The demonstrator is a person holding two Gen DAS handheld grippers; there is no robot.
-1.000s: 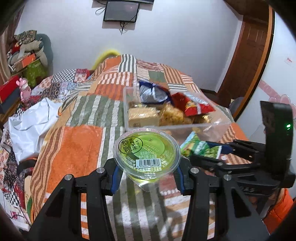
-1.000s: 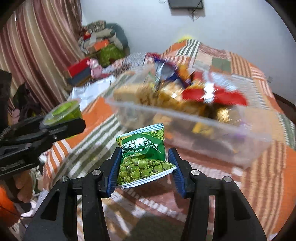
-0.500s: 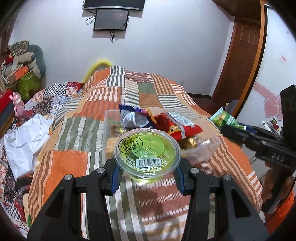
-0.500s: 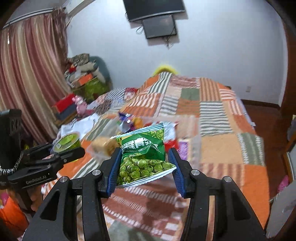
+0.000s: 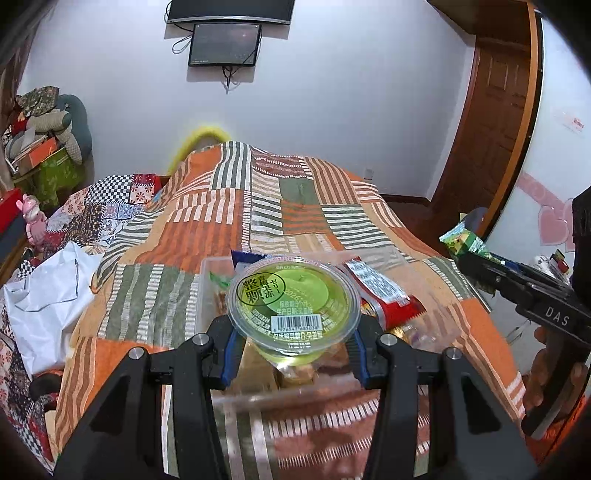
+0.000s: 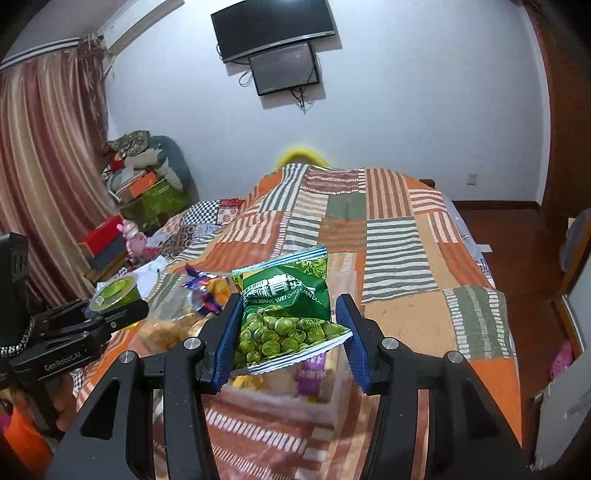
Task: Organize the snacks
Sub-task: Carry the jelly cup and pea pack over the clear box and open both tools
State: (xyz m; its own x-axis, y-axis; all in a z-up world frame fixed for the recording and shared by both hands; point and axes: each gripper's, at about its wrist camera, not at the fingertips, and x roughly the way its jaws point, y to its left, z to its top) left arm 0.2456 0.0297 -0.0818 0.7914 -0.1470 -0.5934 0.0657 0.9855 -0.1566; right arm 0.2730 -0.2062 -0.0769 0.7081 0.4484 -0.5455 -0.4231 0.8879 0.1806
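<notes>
Green jelly cup (image 5: 293, 301): clear plastic w/ green film lid + barcode, pinched by its sides betw. the blue pads of the left gripper (image 5: 293, 352); held upright, lid up, above the bin.
Left gripper state: jaws pressed onto the cup, partly closed, cup fills the gap.
Pea packet (image 6: 286, 314): green foil bag, peas printed on front, clamped betw. the blue pads of the right gripper (image 6: 286, 343); bag stands w/ top edge up, tilted slightly.
Right gripper state: pinching the packet, both pads against its edges.
Clear bin (image 5: 207, 295): see-through plastic box on the bed, under/behind both grippers; holds several snacks, incl. a red wrapper (image 5: 380, 291) and a blue one (image 5: 245, 256).
Bed cover (image 5: 184, 236): orange/green/white striped patchwork, bin sits on it.
Cross views: right gripper w/ packet shows at the right edge of left cam; left gripper w/ cup at the left edge of right cam; well apart.
Wall: white, TV (image 6: 273, 27) + smaller screen (image 6: 284, 70) mounted.
Curtain (image 6: 44, 166): striped red/cream, left of right cam.
Person: hand on the right handle, barely seen, blurred.
</notes>
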